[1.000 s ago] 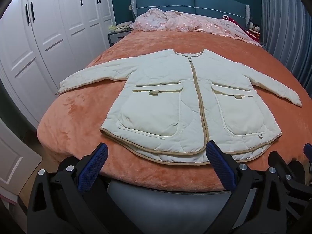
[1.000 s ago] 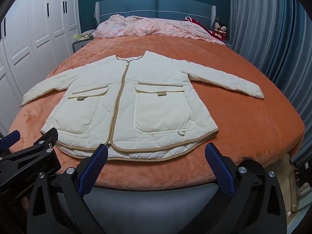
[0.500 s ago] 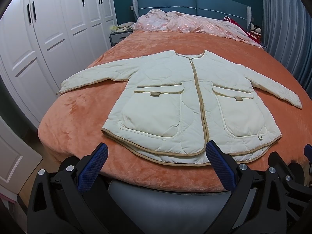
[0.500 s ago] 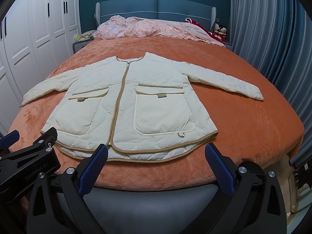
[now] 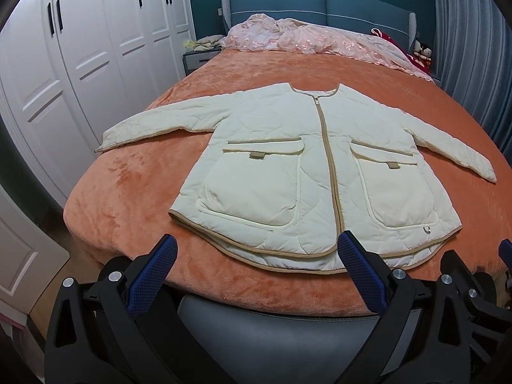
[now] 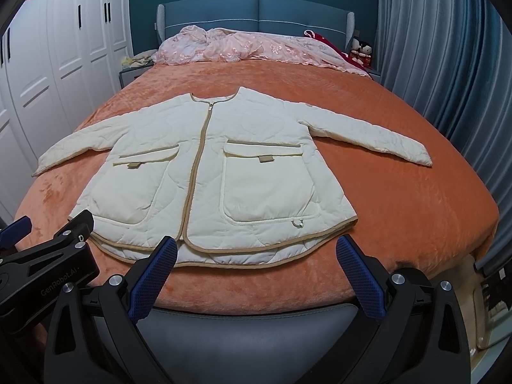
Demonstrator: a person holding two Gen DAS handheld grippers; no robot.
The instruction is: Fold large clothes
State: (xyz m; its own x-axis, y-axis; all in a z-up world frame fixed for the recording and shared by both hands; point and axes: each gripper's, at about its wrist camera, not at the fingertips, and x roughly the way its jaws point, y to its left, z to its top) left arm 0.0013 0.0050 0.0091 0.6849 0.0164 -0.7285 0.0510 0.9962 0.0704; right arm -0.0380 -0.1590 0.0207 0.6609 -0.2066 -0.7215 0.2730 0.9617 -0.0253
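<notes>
A cream quilted jacket [image 5: 307,166] lies flat and face up on the orange bedspread [image 5: 128,192], zipped along its tan-trimmed front, with its collar toward the blue headboard [image 5: 320,3] and its curved hem toward the foot of the bed. Both sleeves are spread out to either side of the jacket's body, each lying on the bedspread and angled slightly toward the foot. Two large patch pockets sit on either side of the zip, each with a small tan tab under its flap. Beyond the jacket's collar, a crumpled pink cover [image 6: 243,46] is bunched against the headboard. White wardrobe doors [image 5: 80,48] stand to one side of the jacket, beyond the sleeve on that side, and blue-grey curtains [image 6: 448,64] hang on the opposite side. The left claw [image 5: 256,268] hangs just short of the jacket's hem, over the foot edge of the bed, its blue-padded fingers [image 5: 152,278] spread wide apart with nothing between them and touching no cloth. The right claw [image 6: 256,268] hangs likewise before the hem, its blue fingers [image 6: 360,280] spread wide and empty, clear of the jacket. In the right wrist view the left claw's black frame shows beside the hem corner nearest the wardrobe.
</notes>
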